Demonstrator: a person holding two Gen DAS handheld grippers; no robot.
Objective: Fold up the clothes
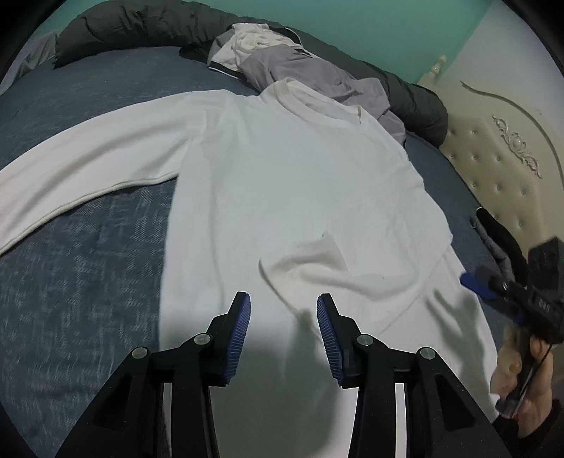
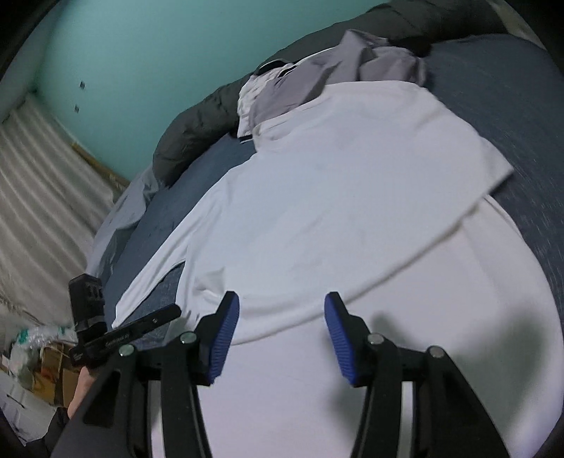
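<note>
**White long-sleeve shirt flat on bed, both hand-held grippers open above its hem**

Left wrist view, left to right: blue bed cover fills the left side. One long sleeve of the white shirt stretches out to the left across it. Shirt body lies face-up in the middle, collar at the far end, hem at the near end. Other sleeve is folded in across the body, its cuff lying mid-shirt. Left hand-held gripper hovers over the near hem, blue pads apart at a medium gap, nothing between them. Far behind the collar: grey garment heaped with a dark puffy jacket. Cream tufted headboard at right. Right hand-held gripper at the right edge, blurred, held by a hand.

Right wrist view: curtain and teal wall at left. Left hand-held gripper seen low left, side-on. Right hand-held gripper pads apart, medium gap, empty, over white shirt fabric.
</note>
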